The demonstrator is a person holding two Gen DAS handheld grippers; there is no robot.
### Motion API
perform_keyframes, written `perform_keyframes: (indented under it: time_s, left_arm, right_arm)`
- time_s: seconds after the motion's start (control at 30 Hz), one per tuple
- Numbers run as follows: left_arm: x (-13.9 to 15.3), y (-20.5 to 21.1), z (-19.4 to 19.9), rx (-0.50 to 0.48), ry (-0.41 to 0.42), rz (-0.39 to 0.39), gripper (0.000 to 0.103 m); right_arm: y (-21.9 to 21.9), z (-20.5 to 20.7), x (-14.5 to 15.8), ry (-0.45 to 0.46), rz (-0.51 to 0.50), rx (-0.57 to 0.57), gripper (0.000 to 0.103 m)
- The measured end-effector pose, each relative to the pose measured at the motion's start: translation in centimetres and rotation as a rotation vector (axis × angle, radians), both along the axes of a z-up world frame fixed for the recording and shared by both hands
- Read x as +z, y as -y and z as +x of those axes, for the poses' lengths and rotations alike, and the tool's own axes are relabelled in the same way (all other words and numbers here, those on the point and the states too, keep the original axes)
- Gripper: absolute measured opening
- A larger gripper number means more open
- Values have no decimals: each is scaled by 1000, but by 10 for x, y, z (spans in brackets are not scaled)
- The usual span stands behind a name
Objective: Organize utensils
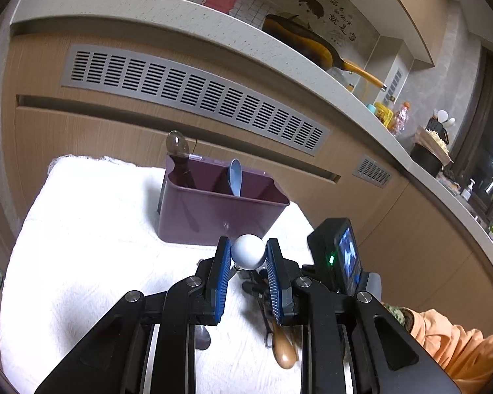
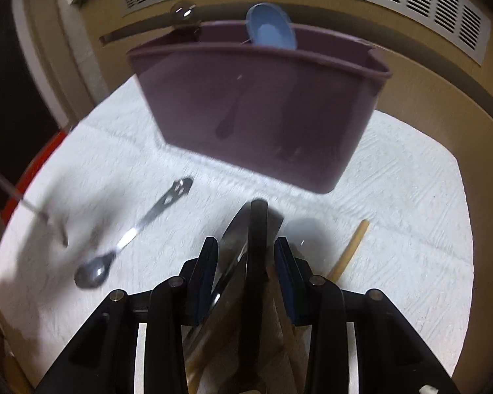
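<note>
White towelling (image 1: 92, 229) spreads under both my tongs: left tongs (image 1: 248, 256) pinch a white ball-ended utensil (image 1: 248, 251), right tongs (image 2: 246, 256) straddle dark utensils (image 2: 258, 239), grip unclear, caddy (image 2: 263, 98) straight ahead.

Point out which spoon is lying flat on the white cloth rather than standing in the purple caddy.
The metal spoon with the cut-out handle. The blue spoon and the clear-headed one both stand upright in the purple caddy.

Chinese characters on wall decal (image 1: 340, 16), illegible.
</note>
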State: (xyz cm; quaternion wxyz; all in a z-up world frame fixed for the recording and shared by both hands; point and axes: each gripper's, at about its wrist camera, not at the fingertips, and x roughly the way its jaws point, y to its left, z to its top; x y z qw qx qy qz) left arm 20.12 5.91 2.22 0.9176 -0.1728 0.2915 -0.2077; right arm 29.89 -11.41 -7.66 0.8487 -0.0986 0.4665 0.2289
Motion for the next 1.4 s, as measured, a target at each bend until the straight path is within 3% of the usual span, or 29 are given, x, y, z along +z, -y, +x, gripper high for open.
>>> perform_keyframes:
  time_s: [0.1, 0.3, 0.33, 0.73, 0.83, 0.93, 1.07, 1.17, 1.3, 1.4]
  left_arm:
    - [-2, 0, 1, 0, -14, -9, 22]
    - [0, 1, -3, 1, -20, -3, 22]
    - [1, 1, -5, 1, -19, -1, 22]
    - [23, 19, -35, -44, 26, -2, 22]
    - [41, 24, -46, -54, 65, -6, 22]
    - [70, 28, -47, -70, 129, -9, 22]
    - [119, 31, -30, -45, 239, 17, 22]
    - [149, 26, -7, -16, 310, -17, 22]
    - [161, 21, 26, 1, 371, -43, 22]
    - [155, 16, 61, -3, 348, -82, 22]
  right_arm:
    - [-3, 2, -4, 11, -18, 10, 33]
    - [3, 10, 4, -13, 31, -22, 18]
    - [4, 4, 9, -3, 33, -12, 12]
    - [43, -80, 101, 189, 174, -2, 11]
    - [53, -101, 130, 264, 219, -11, 11]
    - [57, -118, 164, 400, 250, -34, 11]
    - [59, -111, 218, 587, 299, -65, 11]
    - [59, -97, 251, 714, 340, -90, 11]
    - [56, -62, 278, 792, 401, -95, 11]
    - [46, -35, 278, 829, 405, -107, 11]
